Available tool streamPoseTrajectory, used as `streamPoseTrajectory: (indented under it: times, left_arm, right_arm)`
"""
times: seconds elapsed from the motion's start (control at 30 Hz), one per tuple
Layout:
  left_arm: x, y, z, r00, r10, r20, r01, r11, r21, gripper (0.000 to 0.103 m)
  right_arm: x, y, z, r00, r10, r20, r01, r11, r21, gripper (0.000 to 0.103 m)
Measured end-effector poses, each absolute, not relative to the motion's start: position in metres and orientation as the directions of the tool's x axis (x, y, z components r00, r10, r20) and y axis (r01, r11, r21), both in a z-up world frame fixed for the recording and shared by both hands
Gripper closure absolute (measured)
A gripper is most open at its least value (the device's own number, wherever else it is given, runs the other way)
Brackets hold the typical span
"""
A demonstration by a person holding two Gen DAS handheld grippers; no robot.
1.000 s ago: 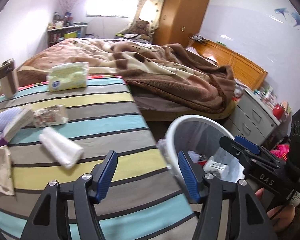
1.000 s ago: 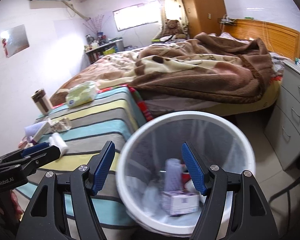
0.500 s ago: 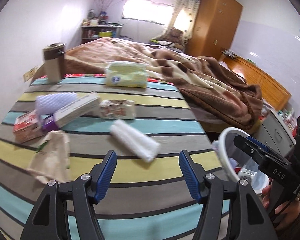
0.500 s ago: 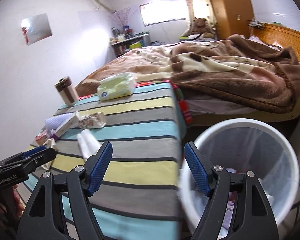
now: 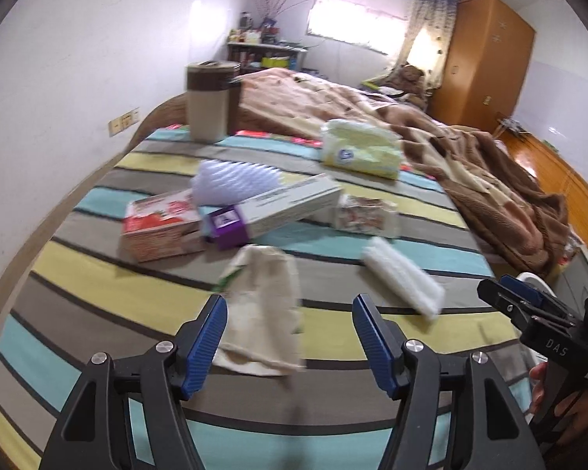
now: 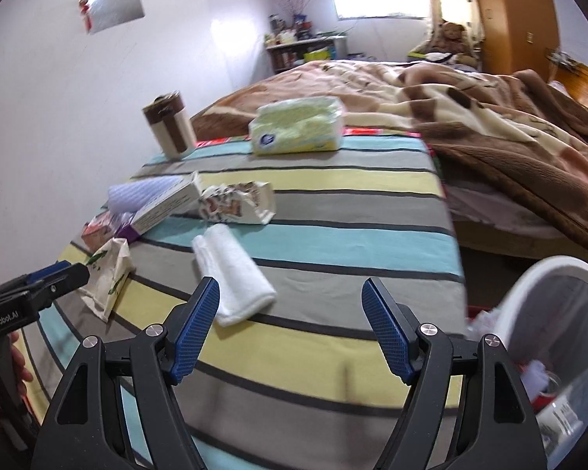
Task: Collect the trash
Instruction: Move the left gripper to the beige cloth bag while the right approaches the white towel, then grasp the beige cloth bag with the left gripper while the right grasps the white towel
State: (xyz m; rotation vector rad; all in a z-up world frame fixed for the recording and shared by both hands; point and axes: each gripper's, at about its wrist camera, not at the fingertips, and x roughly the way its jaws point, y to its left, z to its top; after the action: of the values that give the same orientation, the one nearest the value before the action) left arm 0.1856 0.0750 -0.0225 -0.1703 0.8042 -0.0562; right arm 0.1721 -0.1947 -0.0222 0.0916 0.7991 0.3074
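Note:
Trash lies on a striped tablecloth (image 5: 333,337). A beige paper bag (image 5: 264,305) lies just ahead of my open, empty left gripper (image 5: 290,333). A white folded roll (image 5: 401,278) lies to its right, and also shows just left of my open, empty right gripper (image 6: 290,325) as the roll (image 6: 233,276). Further back are a red box (image 5: 160,225), a long purple-ended box (image 5: 270,211), a crumpled wrapper (image 5: 366,215) and a ribbed lilac piece (image 5: 235,180). The white mesh trash bin (image 6: 560,348) stands on the floor at the right, with trash inside.
A brown and cream cup (image 5: 209,102) and a yellow-green tissue pack (image 5: 360,149) stand at the table's far edge. A bed with a brown blanket (image 6: 490,117) lies beyond. A wooden wardrobe (image 5: 486,62) stands at the back. A wall (image 5: 58,78) runs along the left.
Both grippers have swung left from the bin to over the table. The bin has moved out to the right edge; the paper bag and roll are now close in front.

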Motion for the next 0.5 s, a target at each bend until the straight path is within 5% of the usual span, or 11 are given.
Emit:
streamPoseTrajectory:
  times: [0.2, 0.5]
  left_arm:
    - [0.195, 0.093, -0.037, 0.673, -0.061, -0.738, -0.064, 0.988, -0.14, 0.036]
    - [0.209, 0.087, -0.05, 0.638, -0.138, -0.757, 0.009, 0.985, -0.172, 0.033]
  right_arm:
    - [0.189, -0.174, -0.03, 0.618, 0.332, -0.712, -0.297, 0.938, 0.18, 0.026]
    - [0.209, -0.154, -0.042, 0.564, 0.35, -0.748, -0.346, 0.923, 0.17, 0.026]
